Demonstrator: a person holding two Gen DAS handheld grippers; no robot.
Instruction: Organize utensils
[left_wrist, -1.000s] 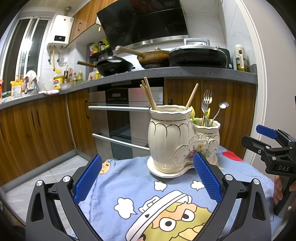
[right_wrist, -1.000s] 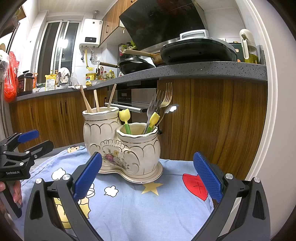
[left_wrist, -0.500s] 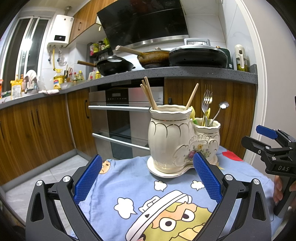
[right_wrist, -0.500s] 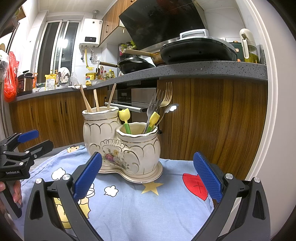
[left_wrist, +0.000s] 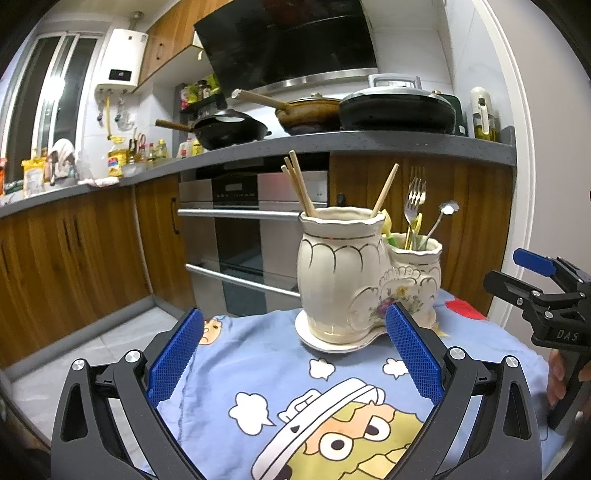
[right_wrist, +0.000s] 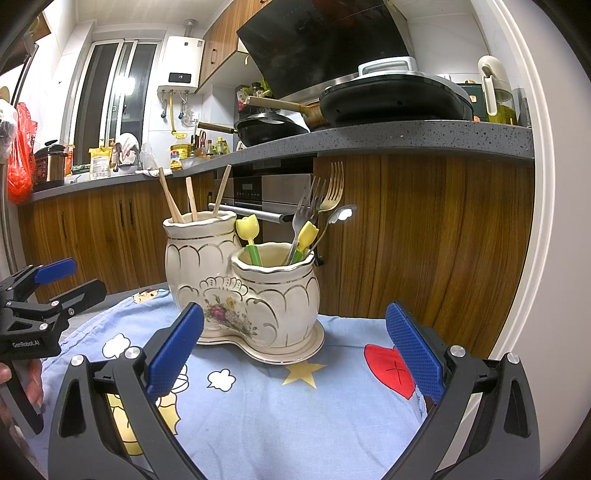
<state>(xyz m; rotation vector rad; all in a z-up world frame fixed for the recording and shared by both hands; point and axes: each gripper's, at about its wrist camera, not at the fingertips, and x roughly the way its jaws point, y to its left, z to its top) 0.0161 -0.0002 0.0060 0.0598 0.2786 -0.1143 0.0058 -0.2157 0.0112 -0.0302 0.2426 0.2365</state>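
Note:
A cream ceramic double utensil holder (left_wrist: 343, 273) (right_wrist: 243, 288) stands on a blue cartoon cloth (left_wrist: 280, 373) (right_wrist: 280, 398). Its taller pot holds wooden chopsticks (left_wrist: 301, 188) (right_wrist: 168, 195). Its shorter pot (right_wrist: 277, 291) holds forks (left_wrist: 413, 206) (right_wrist: 314, 206), a spoon (right_wrist: 341, 216) and yellow-topped green utensils (right_wrist: 249, 236). My left gripper (left_wrist: 295, 354) is open and empty, short of the holder. My right gripper (right_wrist: 295, 354) is open and empty, also short of it. Each gripper shows at the edge of the other's view.
Wooden kitchen cabinets (right_wrist: 424, 240) and a built-in oven (left_wrist: 255, 236) stand just behind the small table. A grey countertop (left_wrist: 369, 146) above carries pans. The cloth's edge drops to a tiled floor (left_wrist: 92, 350) on the left.

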